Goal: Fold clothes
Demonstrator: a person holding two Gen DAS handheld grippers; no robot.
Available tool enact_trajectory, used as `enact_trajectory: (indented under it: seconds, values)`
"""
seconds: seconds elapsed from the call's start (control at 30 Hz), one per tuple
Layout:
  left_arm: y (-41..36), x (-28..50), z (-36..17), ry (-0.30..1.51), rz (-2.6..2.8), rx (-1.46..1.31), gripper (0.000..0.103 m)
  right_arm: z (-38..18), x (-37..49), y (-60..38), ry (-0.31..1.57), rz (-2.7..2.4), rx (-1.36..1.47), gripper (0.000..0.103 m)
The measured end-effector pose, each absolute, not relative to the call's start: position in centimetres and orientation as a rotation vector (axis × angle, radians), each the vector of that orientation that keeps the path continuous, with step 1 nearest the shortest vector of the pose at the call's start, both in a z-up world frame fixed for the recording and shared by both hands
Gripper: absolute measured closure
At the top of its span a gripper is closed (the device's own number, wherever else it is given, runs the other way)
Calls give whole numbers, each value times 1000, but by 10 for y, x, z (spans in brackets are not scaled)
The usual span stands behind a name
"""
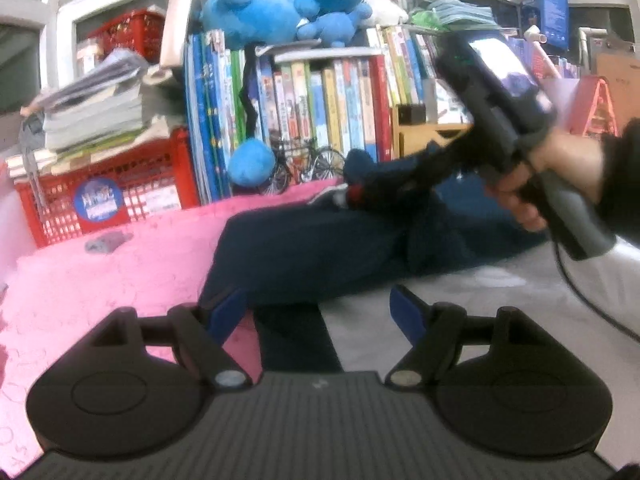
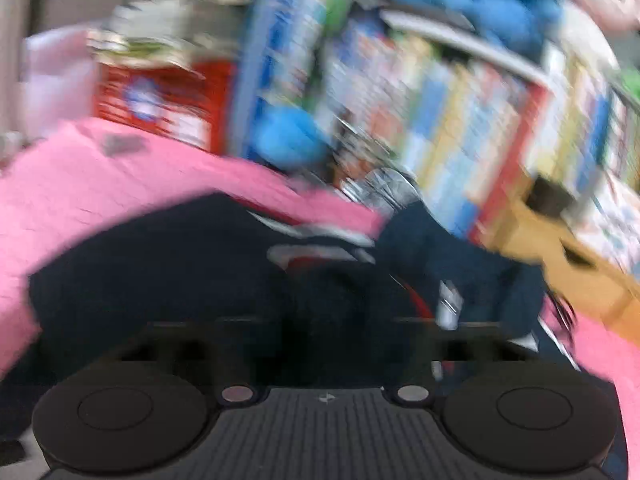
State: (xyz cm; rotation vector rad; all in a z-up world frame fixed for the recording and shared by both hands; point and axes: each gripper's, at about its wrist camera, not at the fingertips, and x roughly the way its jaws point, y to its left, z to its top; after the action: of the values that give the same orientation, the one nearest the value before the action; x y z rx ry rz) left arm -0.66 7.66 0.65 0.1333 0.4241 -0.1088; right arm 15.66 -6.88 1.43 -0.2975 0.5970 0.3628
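Observation:
A dark navy garment (image 1: 312, 248) with red and white trim lies across a pink blanket (image 1: 100, 280) and a grey sheet (image 1: 480, 300). My left gripper (image 1: 316, 304) hovers open just over the garment's near edge, its blue pads (image 1: 228, 312) wide apart with nothing pinched. A hand holds my right gripper (image 1: 360, 196), whose tip is down in the bunched cloth near the collar. The right wrist view is motion-blurred. There the garment (image 2: 160, 264) fills the middle and the right gripper (image 2: 328, 332) has its fingers drawn together, dark against the cloth and apparently pinching it.
Behind the blanket stand a red crate (image 1: 120, 196) under stacked papers, a row of upright books (image 1: 320, 100), blue plush toys (image 1: 280, 0) and a small model bicycle (image 1: 304, 164). A small grey item (image 1: 106, 242) lies on the pink blanket. A cardboard box (image 2: 560, 248) sits at the right.

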Motion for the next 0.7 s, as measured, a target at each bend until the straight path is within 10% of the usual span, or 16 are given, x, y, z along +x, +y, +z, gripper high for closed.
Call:
enact_trajectory:
  seconds: [0.27, 0.4, 0.7]
  values:
    - [74, 13, 7, 434, -55, 64, 23, 29, 132, -230, 603, 112, 106, 77]
    - [74, 25, 7, 451, -36, 42, 23, 10, 114, -287, 676, 55, 308, 49]
    - [88, 47, 4, 451, 86, 18, 23, 3, 95, -300, 597, 13, 309, 21]
